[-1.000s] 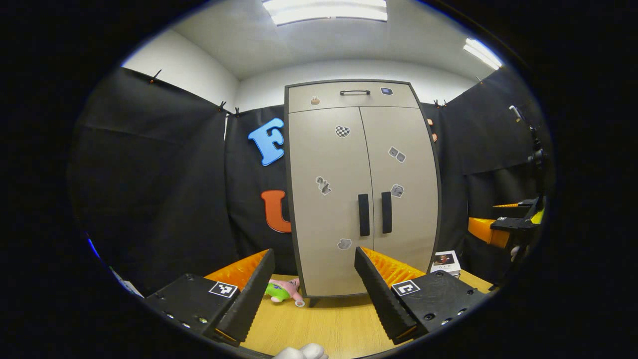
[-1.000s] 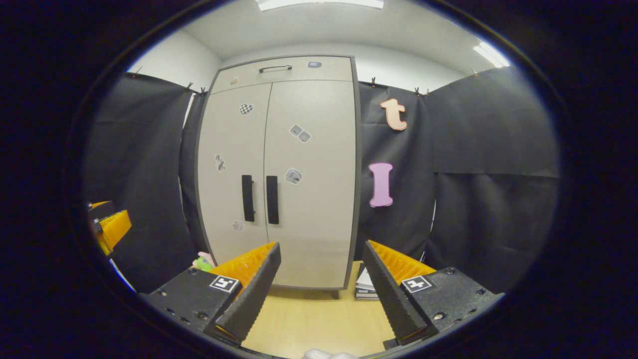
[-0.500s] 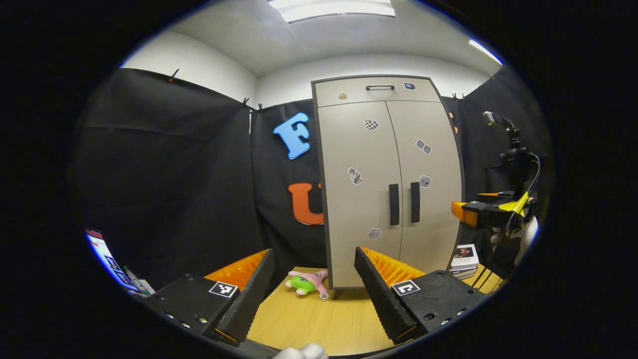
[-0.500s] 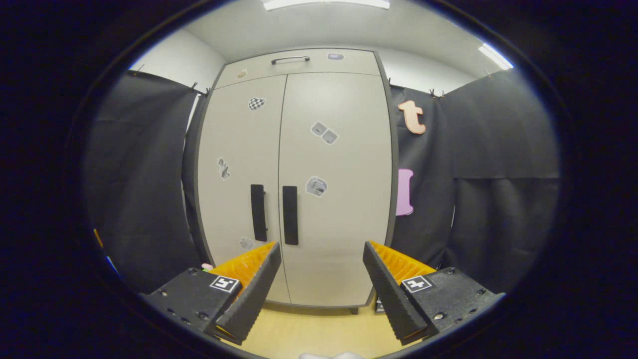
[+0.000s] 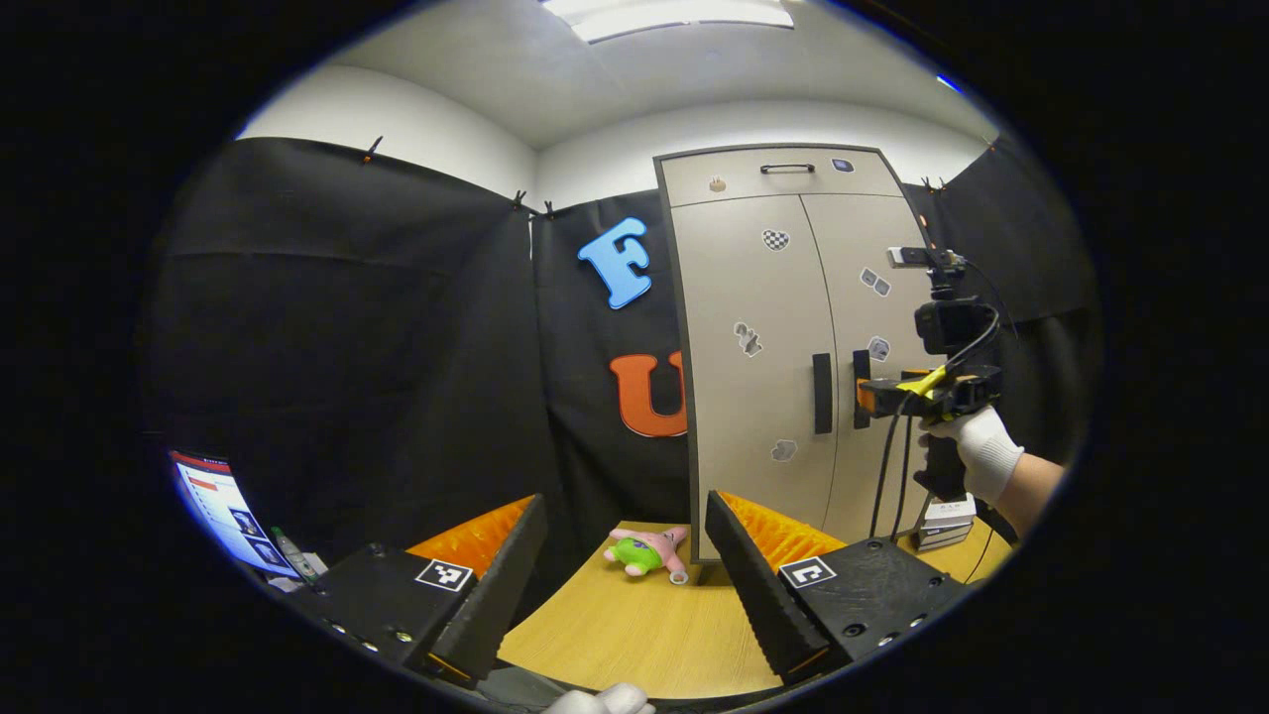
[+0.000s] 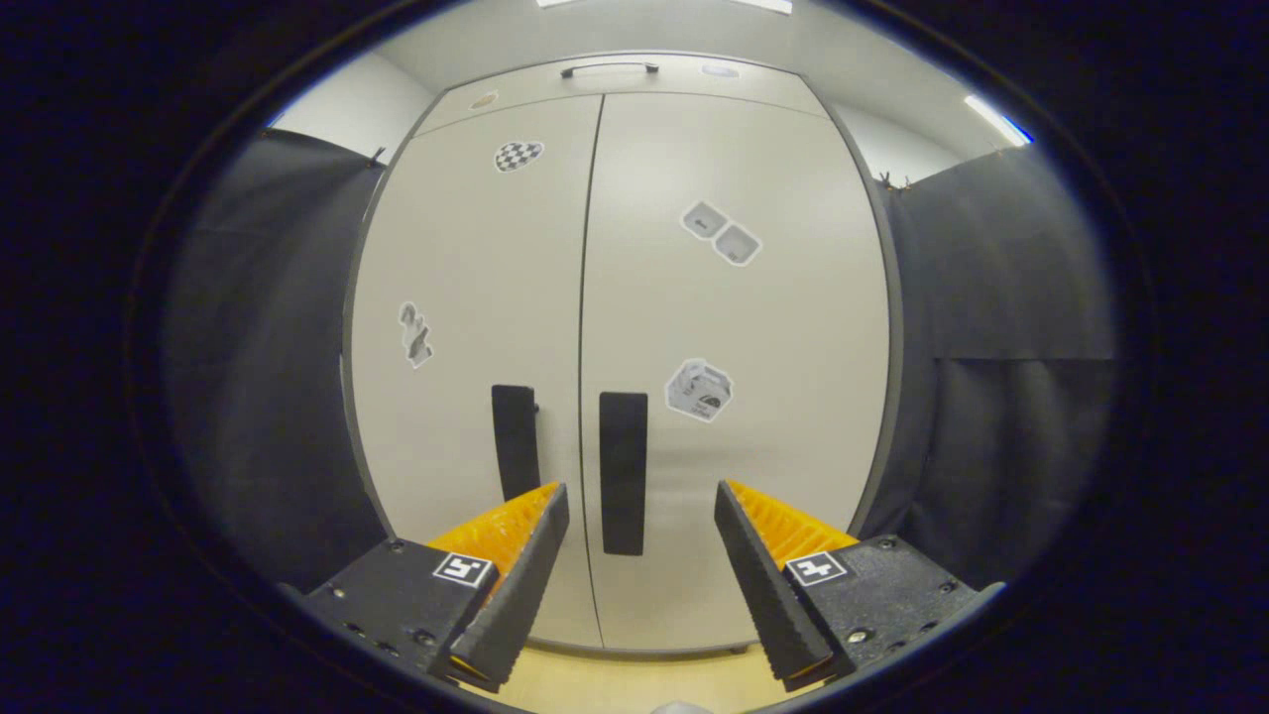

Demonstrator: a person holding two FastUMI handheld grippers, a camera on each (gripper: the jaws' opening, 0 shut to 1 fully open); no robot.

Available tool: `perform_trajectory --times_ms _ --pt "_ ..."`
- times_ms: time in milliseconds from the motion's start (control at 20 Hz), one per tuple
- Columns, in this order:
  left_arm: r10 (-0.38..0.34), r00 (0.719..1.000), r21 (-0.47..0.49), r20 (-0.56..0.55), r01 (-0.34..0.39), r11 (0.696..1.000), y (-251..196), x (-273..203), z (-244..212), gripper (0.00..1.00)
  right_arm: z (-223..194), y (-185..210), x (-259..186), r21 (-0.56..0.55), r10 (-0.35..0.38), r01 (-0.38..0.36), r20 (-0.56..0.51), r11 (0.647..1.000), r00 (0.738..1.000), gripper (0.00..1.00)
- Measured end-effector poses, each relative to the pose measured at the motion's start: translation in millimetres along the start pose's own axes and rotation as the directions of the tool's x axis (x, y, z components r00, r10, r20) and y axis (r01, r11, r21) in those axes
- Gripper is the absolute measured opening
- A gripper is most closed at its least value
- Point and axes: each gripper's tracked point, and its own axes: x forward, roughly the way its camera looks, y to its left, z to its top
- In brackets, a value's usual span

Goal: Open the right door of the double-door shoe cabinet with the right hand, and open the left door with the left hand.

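Observation:
The beige double-door shoe cabinet (image 5: 773, 327) stands on a wooden table, both doors closed. In the right gripper view its right door (image 6: 753, 317) and left door (image 6: 456, 297) loom close. The black right handle (image 6: 623, 472) stands just beyond and between the fingers of my right gripper (image 6: 639, 585), which is open and apart from it. The left handle (image 6: 516, 441) is beside it. In the left gripper view a gloved hand (image 5: 981, 461) holds the right gripper (image 5: 865, 396) at the right handle, next to the left handle (image 5: 822, 393). My left gripper (image 5: 625, 585) is open, well back from the cabinet.
A pink and green plush toy (image 5: 644, 551) lies on the wooden table (image 5: 634, 635) at the cabinet's left foot. Stacked books (image 5: 942, 521) sit at its right foot. A drawer with a handle (image 5: 786, 168) tops the cabinet. A lit screen (image 5: 223, 511) is at far left.
The right gripper has moved in close to the cabinet, now lined up on the right handle. The left gripper has turned left and drawn back, so the cabinet sits farther right.

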Motion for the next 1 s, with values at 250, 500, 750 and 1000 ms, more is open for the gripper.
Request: perform_trajectory --times_ms 250,500,750,1000 --pt "0.005 1.000 0.010 -0.013 -0.005 1.000 1.2 -0.7 -2.2 0.96 -13.4 2.3 41.9 0.019 -0.020 0.021 -0.068 1.000 0.997 0.89" --pt "0.030 0.999 -0.029 -0.020 -0.030 0.999 4.4 4.5 -0.6 0.96 -10.9 8.8 56.7 0.074 -0.008 0.013 -0.066 0.997 0.998 0.51" --pt "0.052 0.998 -0.046 -0.035 -0.053 0.998 12.3 9.3 -7.6 0.96 -10.6 11.5 63.1 0.031 -0.012 0.014 -0.064 0.999 0.998 0.37" --pt "0.051 0.998 -0.062 -0.033 -0.053 0.997 13.9 11.4 -5.6 0.96 -11.3 10.3 62.6 -0.009 -0.021 0.020 -0.069 1.000 0.997 0.30"
